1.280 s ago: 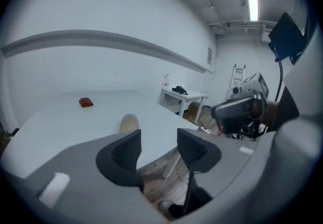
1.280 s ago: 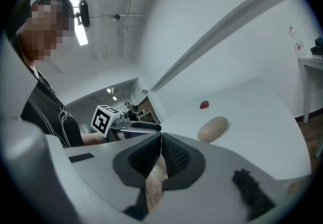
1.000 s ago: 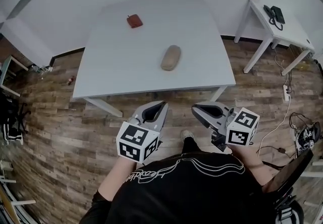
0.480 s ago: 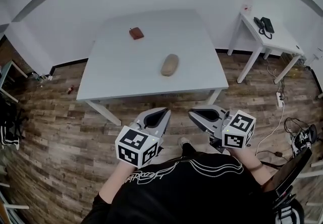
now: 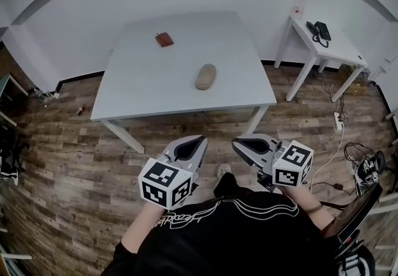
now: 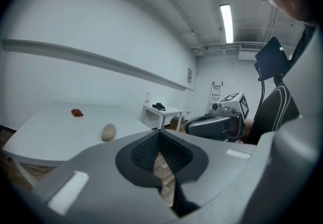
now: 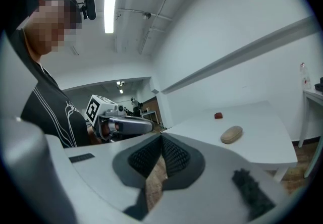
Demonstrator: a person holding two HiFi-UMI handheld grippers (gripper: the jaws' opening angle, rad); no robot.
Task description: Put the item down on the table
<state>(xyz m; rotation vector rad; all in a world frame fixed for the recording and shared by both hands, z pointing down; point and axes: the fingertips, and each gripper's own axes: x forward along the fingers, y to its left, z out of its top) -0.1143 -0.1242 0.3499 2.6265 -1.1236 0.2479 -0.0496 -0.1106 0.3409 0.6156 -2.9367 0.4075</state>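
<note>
A tan oval item lies on the white table, right of its middle; it also shows as the tan item in the left gripper view and the tan item in the right gripper view. A small red object sits further back on the table. My left gripper and right gripper hang side by side over the wooden floor, well short of the table's near edge. Both are shut and hold nothing.
A small white side table with a black telephone stands at the right by the wall. Cables and a power strip lie on the floor at the right. The table's front legs stand between me and the tabletop.
The view has shifted back from the table a little; the table and side table sit slightly higher and further off. Both grippers stay shut and side by side.
</note>
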